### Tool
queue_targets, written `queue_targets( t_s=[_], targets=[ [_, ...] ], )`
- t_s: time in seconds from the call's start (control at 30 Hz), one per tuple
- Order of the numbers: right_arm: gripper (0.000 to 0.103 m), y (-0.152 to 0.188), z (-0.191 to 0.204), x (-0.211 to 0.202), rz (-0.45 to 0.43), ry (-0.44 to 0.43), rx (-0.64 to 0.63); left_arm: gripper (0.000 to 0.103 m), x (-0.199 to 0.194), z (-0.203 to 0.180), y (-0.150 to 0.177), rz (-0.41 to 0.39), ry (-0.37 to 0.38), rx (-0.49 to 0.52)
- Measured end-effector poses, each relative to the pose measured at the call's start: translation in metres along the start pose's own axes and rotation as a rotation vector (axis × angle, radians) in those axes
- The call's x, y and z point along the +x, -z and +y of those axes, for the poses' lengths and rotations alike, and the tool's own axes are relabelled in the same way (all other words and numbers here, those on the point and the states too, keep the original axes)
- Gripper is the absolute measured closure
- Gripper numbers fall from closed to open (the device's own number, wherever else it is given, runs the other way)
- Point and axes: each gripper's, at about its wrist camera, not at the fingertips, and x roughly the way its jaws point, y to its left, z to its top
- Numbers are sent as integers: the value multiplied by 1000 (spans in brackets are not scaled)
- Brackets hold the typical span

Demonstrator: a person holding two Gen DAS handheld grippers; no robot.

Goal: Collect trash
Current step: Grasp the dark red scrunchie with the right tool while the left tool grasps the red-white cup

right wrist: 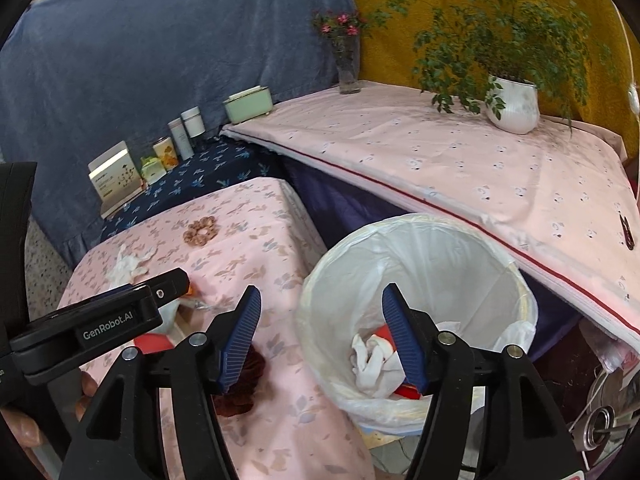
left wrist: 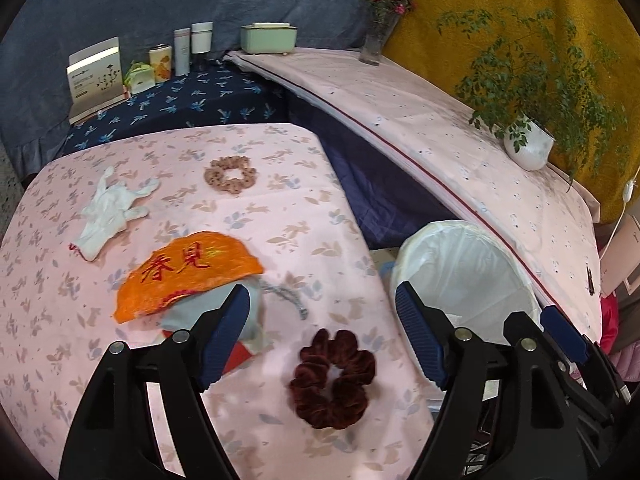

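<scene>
My left tongs [left wrist: 322, 328] were spread wide and held nothing, hovering over the pink floral desk [left wrist: 280, 208]. Between their fingers, at about 6 o'clock in the left wrist view, lay a dark maroon scrunchie [left wrist: 332, 378]. At 9 o'clock from it sat an orange cloth with red characters [left wrist: 188, 274], resting on top of a pale blue pouch [left wrist: 244, 316] whose grey cord [left wrist: 290, 298] trailed toward 3 o'clock. A white glove [left wrist: 110, 210] lay toward 10 o'clock, well apart from the maroon scrunchie, and a tan scrunchie [left wrist: 230, 175] lay at 12 o'clock, further back on the desk.

My right tongs [right wrist: 320, 336] were also spread and empty, hanging above the edge of the white-lined bin [right wrist: 440, 248], which stood on the floor just beside the desk at its 3 o'clock side. Inside the bin, crumpled white tissue [right wrist: 374, 364] rested on something red [right wrist: 410, 391] at the bottom.

Behind the desk, at 11 o'clock, a white box [left wrist: 96, 74], a small tin [left wrist: 160, 63] and two pale bottles [left wrist: 192, 46] stood on a dark blue patterned cloth [left wrist: 200, 98]. On the higher pink-covered desk [left wrist: 420, 120], a mint green case [left wrist: 269, 38], a glass vase of pink flowers [left wrist: 378, 36] and a potted plant [left wrist: 528, 146] stood in a row
</scene>
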Motion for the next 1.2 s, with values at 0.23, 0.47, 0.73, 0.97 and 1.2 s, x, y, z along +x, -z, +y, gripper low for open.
queue_targets(
  t_s=[0.23,0.47,0.73,0.97,1.2],
  targets=[
    [34,17,32,9,39,-26,-37,22,-2,39,12,14,-39,-19],
    [34,43,50,26,106,-36,-47,20,7,75,33,48,-84,14],
    [34,68,66,48,178,-47,-60,20,22,93,56,81,-66,67],
    [34,77,72,65,216,-43,-61,20,40,93,58,94,-19,122],
    [34,74,72,80,231,-35,-50,21,58,94,53,107,24,125]
  ],
)
